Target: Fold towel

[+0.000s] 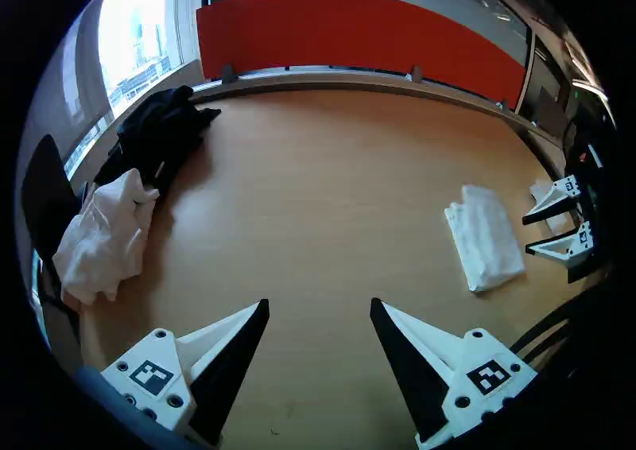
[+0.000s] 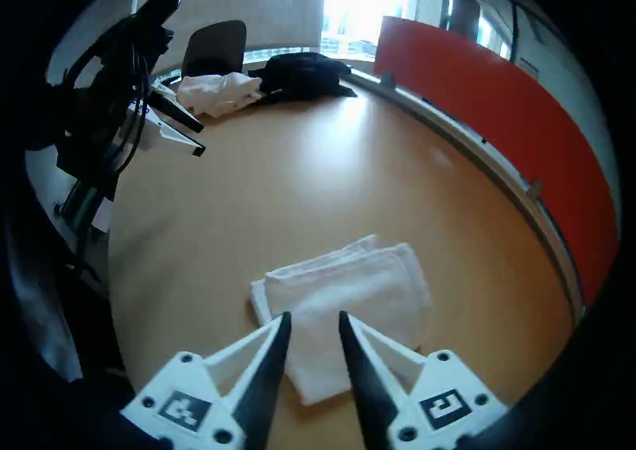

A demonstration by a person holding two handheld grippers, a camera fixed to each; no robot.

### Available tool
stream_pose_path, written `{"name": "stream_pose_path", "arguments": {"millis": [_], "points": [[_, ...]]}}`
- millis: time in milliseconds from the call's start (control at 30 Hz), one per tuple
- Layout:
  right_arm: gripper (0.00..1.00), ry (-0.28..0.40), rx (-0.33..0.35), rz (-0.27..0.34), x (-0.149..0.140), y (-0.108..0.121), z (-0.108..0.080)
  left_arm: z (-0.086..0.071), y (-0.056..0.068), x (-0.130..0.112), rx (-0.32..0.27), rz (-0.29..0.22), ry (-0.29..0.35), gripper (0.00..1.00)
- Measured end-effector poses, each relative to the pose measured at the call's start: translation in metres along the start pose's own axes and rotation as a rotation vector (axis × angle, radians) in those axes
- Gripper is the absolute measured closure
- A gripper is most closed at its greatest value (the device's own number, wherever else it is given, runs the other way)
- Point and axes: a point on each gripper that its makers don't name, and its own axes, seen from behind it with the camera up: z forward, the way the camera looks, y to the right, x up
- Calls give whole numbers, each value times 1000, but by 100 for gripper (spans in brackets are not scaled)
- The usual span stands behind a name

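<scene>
Two grippers over a wooden worktop (image 1: pixel 318 180): left gripper (image 1: pixel 319 301), fingers spread wide above the wood; right gripper (image 2: pixel 313 315), fingers slightly parted over the near edge of the folded white towel (image 2: pixel 350 291), gripping nothing.

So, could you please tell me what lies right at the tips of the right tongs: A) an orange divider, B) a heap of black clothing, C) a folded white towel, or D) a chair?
C: in the right gripper view, the folded white towel lies flat on the wooden table right at the tips of the right tongs, while the black clothing sits far off by the window.
</scene>
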Motion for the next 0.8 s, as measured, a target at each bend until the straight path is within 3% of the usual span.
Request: {"name": "stream_pose_path", "arguments": {"millis": [33, 167, 800], "points": [[30, -1, 1, 4, -1, 0, 0, 0, 0, 0, 0, 0, 0, 6], [22, -8, -5, 22, -6, 3, -3, 0, 0, 0, -1, 1, 0, 6], [22, -51, -32, 62, -38, 7, -6, 0, 2, 3, -6, 1, 6, 6]]}}
